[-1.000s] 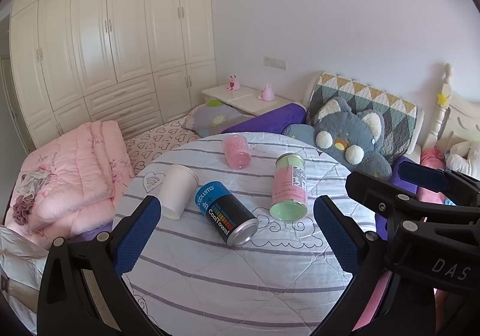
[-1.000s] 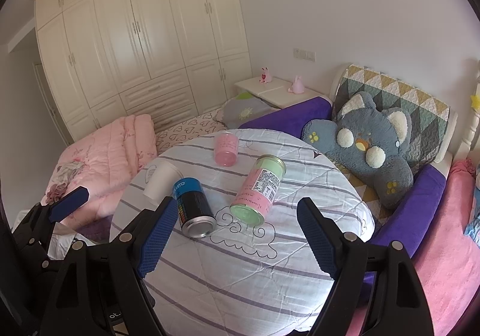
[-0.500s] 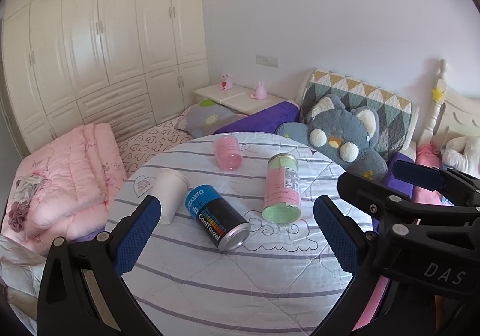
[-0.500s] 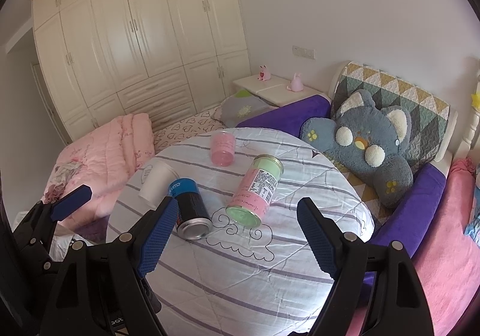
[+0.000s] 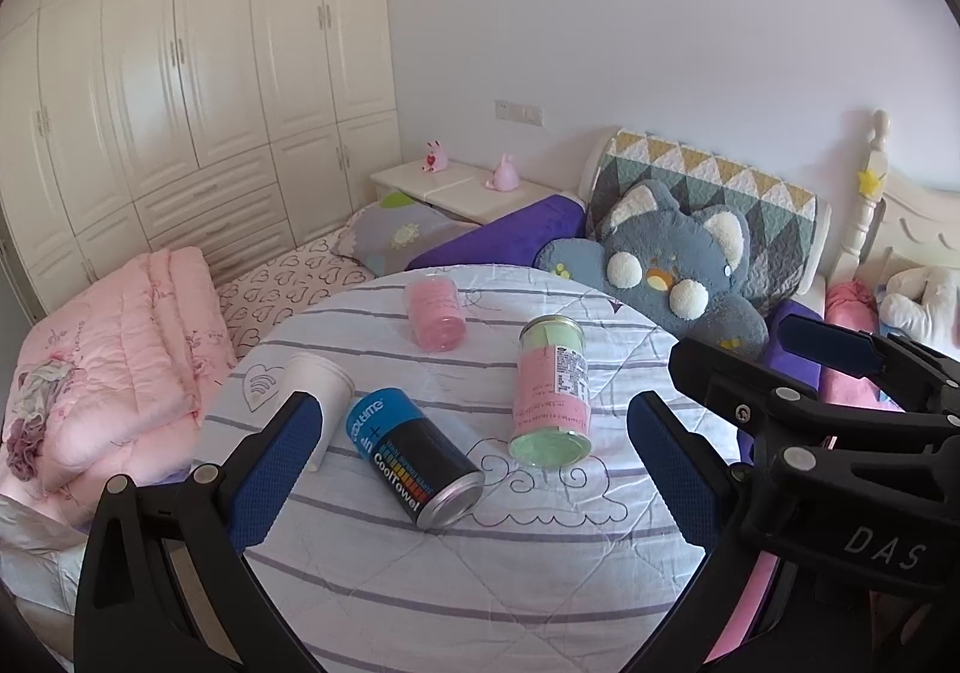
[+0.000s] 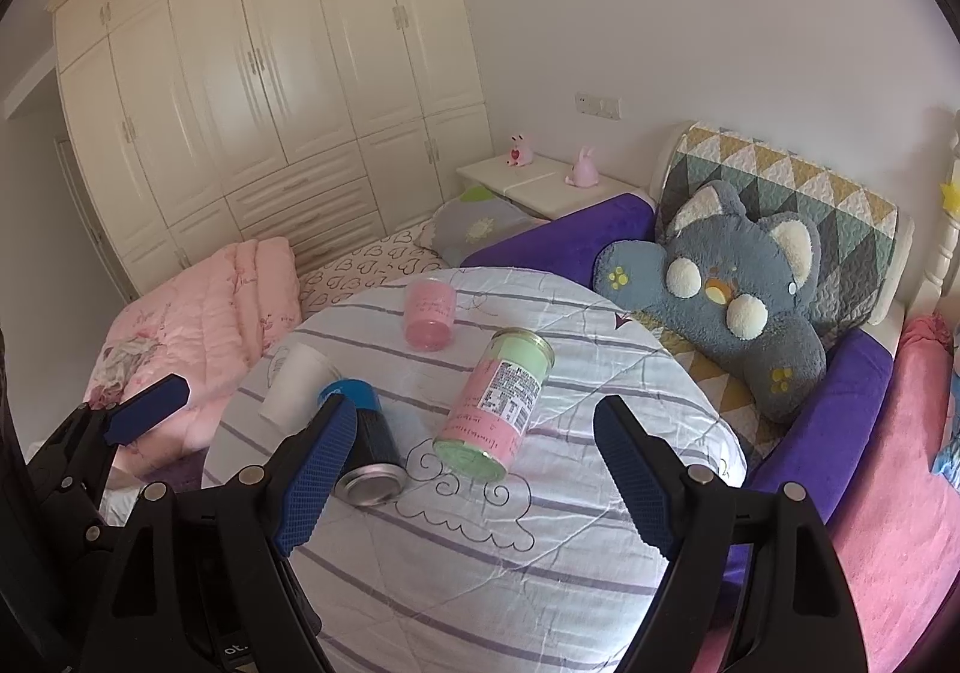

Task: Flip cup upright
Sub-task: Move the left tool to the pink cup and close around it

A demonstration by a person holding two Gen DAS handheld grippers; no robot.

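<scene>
Striped round table [image 5: 480, 583] amid bed clutter, white wardrobe [image 5: 180, 60] behind

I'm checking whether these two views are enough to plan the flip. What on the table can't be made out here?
- White paper cup: lower end hidden by the left tool's finger in the left wrist view; partly behind the blue can in the right.
- Blue can: middle covered by the right tool's finger.
- Pink cup: print too small to read.
- Table: near edge cut off.

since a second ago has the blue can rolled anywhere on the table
No. The blue can lies in the same spot beside the white cup and the cloud drawing; only the camera has shifted.
</scene>
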